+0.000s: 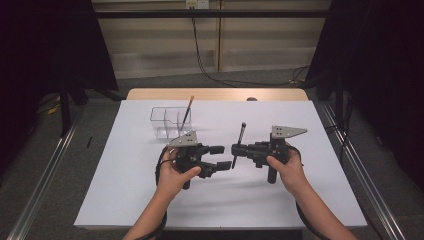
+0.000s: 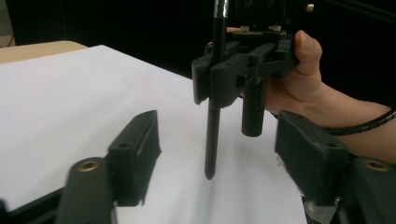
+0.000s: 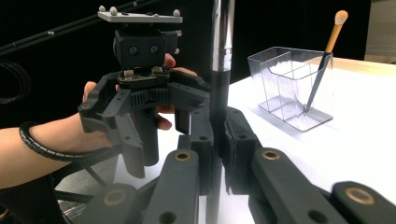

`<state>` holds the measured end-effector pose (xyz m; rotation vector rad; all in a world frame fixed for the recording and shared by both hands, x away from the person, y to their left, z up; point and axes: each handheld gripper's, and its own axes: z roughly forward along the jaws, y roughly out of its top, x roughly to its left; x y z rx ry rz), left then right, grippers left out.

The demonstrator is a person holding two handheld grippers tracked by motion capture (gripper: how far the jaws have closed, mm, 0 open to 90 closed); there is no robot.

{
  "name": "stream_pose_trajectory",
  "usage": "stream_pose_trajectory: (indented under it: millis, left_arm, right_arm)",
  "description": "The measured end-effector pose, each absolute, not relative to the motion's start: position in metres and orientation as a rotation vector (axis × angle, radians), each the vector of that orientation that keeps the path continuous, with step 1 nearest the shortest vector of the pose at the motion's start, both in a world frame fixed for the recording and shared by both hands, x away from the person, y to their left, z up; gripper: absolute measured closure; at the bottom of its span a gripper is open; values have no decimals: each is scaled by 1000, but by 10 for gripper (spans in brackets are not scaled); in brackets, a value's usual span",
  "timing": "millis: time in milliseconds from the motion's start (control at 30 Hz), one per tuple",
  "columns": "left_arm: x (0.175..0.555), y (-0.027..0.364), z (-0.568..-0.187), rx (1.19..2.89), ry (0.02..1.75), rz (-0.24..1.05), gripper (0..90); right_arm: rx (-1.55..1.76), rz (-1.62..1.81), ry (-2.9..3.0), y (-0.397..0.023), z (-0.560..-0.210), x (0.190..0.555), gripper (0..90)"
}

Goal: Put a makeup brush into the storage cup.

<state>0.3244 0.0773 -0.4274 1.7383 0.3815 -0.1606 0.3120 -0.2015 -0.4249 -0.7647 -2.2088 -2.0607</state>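
I see a desk (image 1: 125, 200) covered by a white sheet, with my two arms coming in from the near edge. Towards the far left stands a clear compartmented holder (image 1: 167, 122), with a wooden-handled brush (image 1: 187, 112) leaning upright in one compartment, probably the place where such tools belong. My right hand-held gripper (image 1: 235, 149) is at the middle of the desk, its jaws clamped tight on a dark slender brush (image 1: 239, 145), held nearly upright with its lower tip just above the sheet. I judge this upright grip keeps it ready to drop into the holder. My left hand-held gripper (image 1: 220, 159) faces it from just beside, jaws standing apart on either side of the brush and not touching it, as after handing it across.
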Motion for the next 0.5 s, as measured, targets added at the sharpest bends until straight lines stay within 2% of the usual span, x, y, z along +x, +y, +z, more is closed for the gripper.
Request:
stream_pose_trajectory:
  millis: [133, 333, 500]
  left_arm:
    - [326, 79, -427, 1726, 399, -173, 264]
    - [329, 81, -422, 1695, 400, -146, 112]
    - [332, 82, -415, 1692, 396, -125, 95]
  right_arm:
    - [-763, -2061, -2212, -202, -425, 312, 845]
    - [-767, -2058, -2222, -203, -426, 312, 845]
    - [-760, -2056, -2235, -203, -426, 312, 844]
